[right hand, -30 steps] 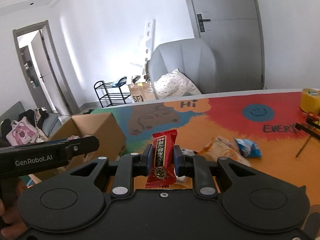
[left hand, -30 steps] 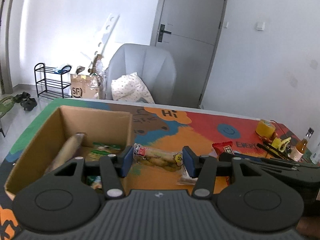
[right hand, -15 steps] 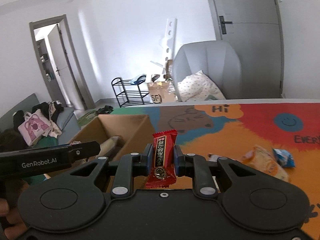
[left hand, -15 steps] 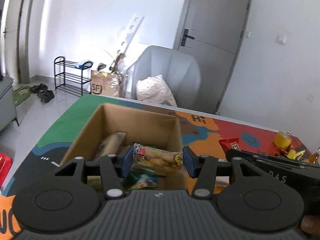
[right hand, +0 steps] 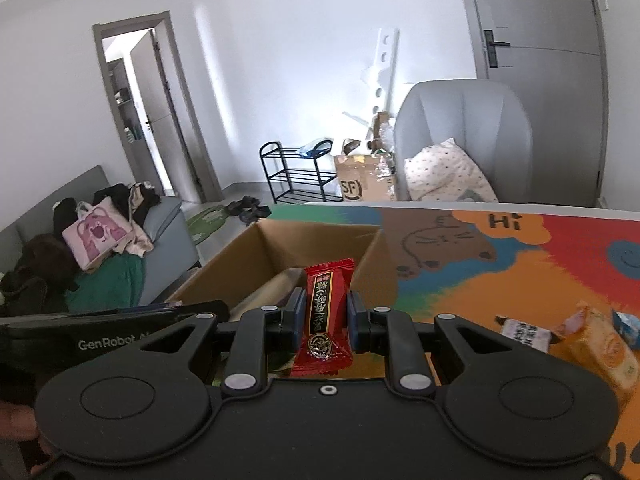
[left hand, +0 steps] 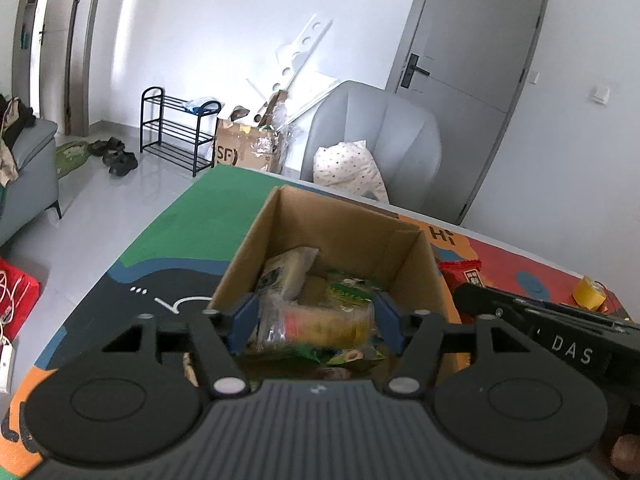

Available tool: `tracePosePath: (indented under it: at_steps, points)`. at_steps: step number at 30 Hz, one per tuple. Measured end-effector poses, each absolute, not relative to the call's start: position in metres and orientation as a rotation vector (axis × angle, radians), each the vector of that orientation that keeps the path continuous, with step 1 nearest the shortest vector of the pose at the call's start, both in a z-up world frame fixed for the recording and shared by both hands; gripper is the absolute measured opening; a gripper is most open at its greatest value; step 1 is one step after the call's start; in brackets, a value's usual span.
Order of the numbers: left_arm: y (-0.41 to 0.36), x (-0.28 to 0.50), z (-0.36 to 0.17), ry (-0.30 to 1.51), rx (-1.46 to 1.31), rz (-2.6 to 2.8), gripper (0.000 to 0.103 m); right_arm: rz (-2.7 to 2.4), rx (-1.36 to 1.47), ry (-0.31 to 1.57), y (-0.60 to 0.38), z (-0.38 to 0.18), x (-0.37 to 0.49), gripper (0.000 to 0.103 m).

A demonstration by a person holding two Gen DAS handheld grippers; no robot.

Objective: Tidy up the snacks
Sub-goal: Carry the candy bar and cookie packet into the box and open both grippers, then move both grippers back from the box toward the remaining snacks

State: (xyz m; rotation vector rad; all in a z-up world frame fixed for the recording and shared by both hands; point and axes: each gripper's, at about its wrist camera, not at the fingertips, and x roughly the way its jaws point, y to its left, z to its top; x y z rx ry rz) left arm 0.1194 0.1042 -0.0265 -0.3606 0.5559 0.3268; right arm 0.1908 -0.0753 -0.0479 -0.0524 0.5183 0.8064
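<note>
An open cardboard box [left hand: 248, 248] stands on the colourful table mat [left hand: 160, 248] and holds several snack packets. My left gripper [left hand: 315, 322] hangs over the box's near side, and its jaws are opening. A clear packet of yellow snacks [left hand: 320, 320] lies blurred between the blue pads, and they no longer press on it. My right gripper [right hand: 323, 316] is shut on a red snack packet [right hand: 324, 300], held upright just before the box [right hand: 240, 256]. That red packet [left hand: 460, 276] also shows right of the box in the left wrist view.
Loose snacks lie on the mat at the right: an orange packet [right hand: 604, 352], a small white packet [right hand: 524, 332] and a blue one [right hand: 628, 324]. A yellow tape roll [left hand: 590, 294] sits at the far right. A grey armchair [left hand: 372, 140] stands behind the table.
Both grippers have swung left from the open mat to the box. The left jaws have spread and the clear packet has come loose. The right grip on the red packet is unchanged.
</note>
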Motion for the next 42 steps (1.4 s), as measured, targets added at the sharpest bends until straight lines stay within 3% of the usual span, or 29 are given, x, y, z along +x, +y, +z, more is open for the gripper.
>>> tracePosePath:
  at_steps: [3, 7, 12, 26, 42]
  points:
    - [0.108, 0.117, -0.024, 0.545, -0.368, 0.330, 0.078, 0.818, -0.050, 0.527, -0.072, -0.048, 0.188, 0.020]
    - [0.110, 0.113, -0.023, 0.534, -0.379, 0.340, 0.079, 0.840, -0.046, 0.540, -0.068, -0.048, 0.185, 0.020]
    - [0.112, 0.112, -0.026, 0.535, -0.394, 0.340, 0.080, 0.839, -0.031, 0.534, -0.072, -0.045, 0.183, 0.044]
    - [0.097, 0.120, -0.029, 0.541, -0.378, 0.309, 0.090, 0.719, -0.015, 0.538, -0.111, -0.049, 0.194, 0.044]
    - [0.043, 0.144, -0.032, 0.587, -0.327, 0.193, 0.092, 0.610, 0.016, 0.554, -0.171, -0.057, 0.200, 0.057]
